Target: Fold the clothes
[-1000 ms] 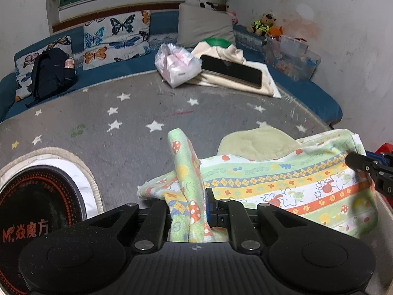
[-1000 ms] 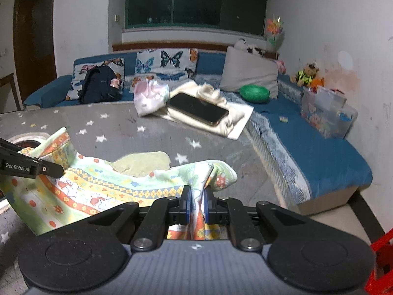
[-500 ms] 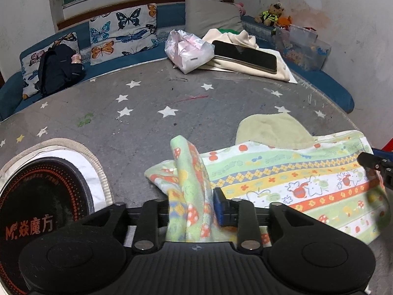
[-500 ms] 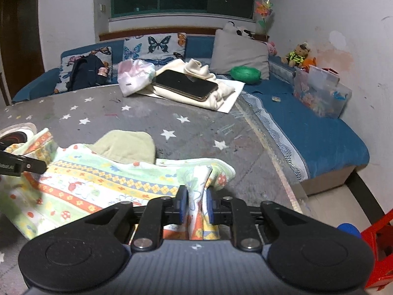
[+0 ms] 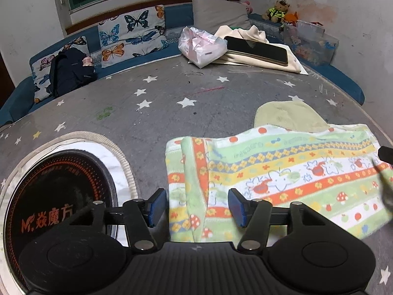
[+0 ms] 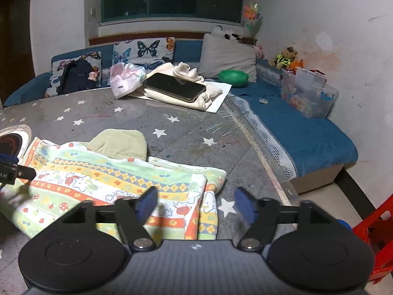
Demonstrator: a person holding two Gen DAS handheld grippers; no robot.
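A second ago both grippers pinched raised corners of the patterned cloth (image 5: 282, 172); now the left gripper (image 5: 196, 206) and right gripper (image 6: 195, 205) are opening, blue pads off the fabric, and the cloth lies slack on the grey star-printed table (image 5: 159, 91), its corners dropped between the parted jaws; its far edge overlaps a pale green cloth (image 6: 118, 142); on its left lies a round induction plate (image 5: 54, 196), apart from the fabric; bare table stretches beyond toward a phone (image 6: 174, 86) on cream fabric; the table's right edge (image 6: 260, 152) runs close by the cloth's right corner.
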